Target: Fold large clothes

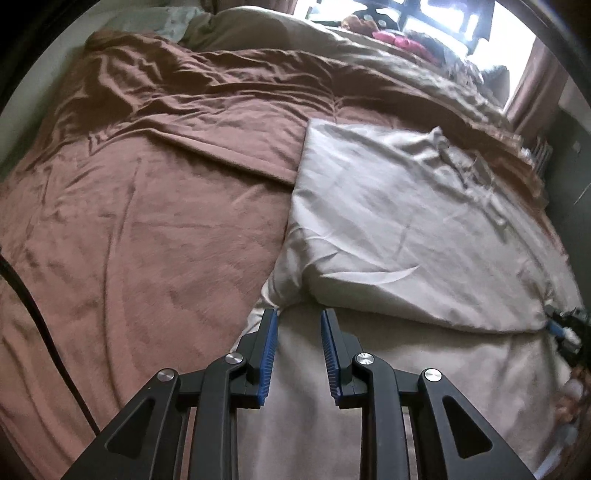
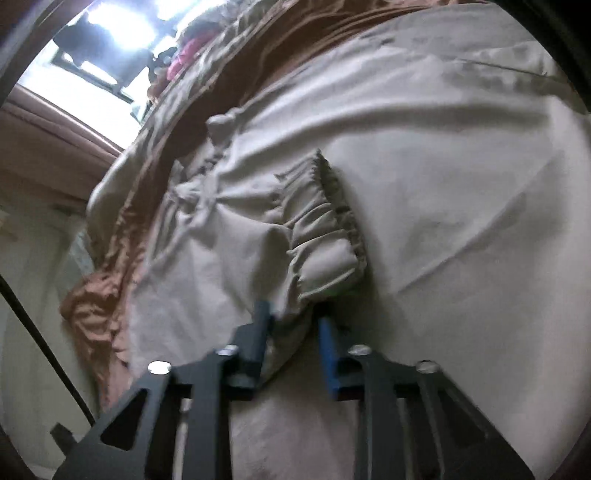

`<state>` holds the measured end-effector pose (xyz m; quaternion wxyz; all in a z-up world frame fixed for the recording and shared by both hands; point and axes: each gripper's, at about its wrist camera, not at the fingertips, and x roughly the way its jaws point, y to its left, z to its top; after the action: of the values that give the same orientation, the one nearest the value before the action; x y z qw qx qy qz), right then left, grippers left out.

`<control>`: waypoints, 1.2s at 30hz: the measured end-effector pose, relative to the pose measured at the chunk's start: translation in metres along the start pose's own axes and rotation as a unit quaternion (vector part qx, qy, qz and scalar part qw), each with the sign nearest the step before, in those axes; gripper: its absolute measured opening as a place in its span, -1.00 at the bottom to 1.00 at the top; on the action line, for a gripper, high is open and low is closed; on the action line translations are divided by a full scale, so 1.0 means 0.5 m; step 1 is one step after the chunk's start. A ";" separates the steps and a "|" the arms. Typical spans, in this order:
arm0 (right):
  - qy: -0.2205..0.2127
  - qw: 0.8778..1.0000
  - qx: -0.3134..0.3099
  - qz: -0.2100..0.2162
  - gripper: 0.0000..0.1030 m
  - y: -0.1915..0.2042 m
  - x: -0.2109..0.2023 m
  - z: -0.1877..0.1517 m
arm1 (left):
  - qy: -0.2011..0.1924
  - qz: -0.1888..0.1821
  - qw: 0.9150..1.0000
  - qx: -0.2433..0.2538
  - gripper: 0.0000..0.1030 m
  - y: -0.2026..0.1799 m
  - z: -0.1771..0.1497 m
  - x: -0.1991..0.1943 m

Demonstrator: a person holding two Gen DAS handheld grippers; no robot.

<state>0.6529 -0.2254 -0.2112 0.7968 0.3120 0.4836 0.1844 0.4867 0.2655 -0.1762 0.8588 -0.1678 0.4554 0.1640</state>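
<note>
Both my grippers pinch one pale beige cotton garment lying on the rust-brown plush blanket: my left gripper nips its near folded corner, my right gripper clamps its gathered elastic cuff. Beyond, a bright window.

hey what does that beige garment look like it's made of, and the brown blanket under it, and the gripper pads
Beige garment: thin woven cloth, likely cotton or a blend, matte; it creases sharply and has a gathered elastic edge.
Brown blanket: plush, fleece-like, with a soft sheen and brushed streaks.
Left gripper pads: blue ribbed, probably rubber or soft plastic, on black, seemingly plastic fingers.
</note>
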 end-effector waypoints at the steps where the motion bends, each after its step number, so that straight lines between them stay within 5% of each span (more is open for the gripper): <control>1: -0.002 1.000 0.000 -0.006 -0.78 -0.002 0.006 0.006 | 0.004 0.012 1.000 0.011 -0.50 -0.004 0.000 0.013; 10: -0.024 1.000 0.008 -0.017 -0.80 -0.006 0.004 0.030 | 0.000 0.080 0.995 0.065 -0.50 -0.034 -0.001 0.047; 15: -0.017 1.000 0.013 0.009 -0.69 0.013 -0.020 0.005 | -0.007 0.039 0.999 0.005 -0.50 -0.005 0.016 -0.018; 16: -0.023 1.000 0.014 0.016 -0.42 0.015 -0.035 0.003 | -0.011 0.033 0.999 -0.005 -0.43 -0.002 0.016 -0.031; 17: -0.028 0.999 0.013 0.018 0.20 0.014 -0.046 0.001 | -0.017 0.023 0.999 -0.017 -0.31 0.002 0.019 -0.050; 19: -0.041 0.999 0.008 0.032 0.70 0.013 -0.069 -0.006 | -0.035 0.002 0.999 -0.029 0.45 0.000 0.022 -0.085; 24: -0.089 0.996 -0.008 0.030 0.70 -0.018 -0.168 -0.023 | -0.094 -0.030 0.995 -0.020 0.56 -0.040 0.024 -0.194; 32: -0.131 0.991 -0.008 -0.022 0.68 -0.141 -0.303 -0.013 | -0.107 -0.073 0.992 0.000 0.56 -0.130 0.025 -0.232; 36: -0.156 0.986 0.005 -0.058 0.35 -0.211 -0.370 0.019 | -0.104 -0.082 0.991 0.013 0.56 -0.173 0.019 -0.223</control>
<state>0.5744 -0.4166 -0.1581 0.8702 0.3126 0.3714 0.0842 0.4722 0.1783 -0.0658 0.9143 -0.1753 0.3500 0.1035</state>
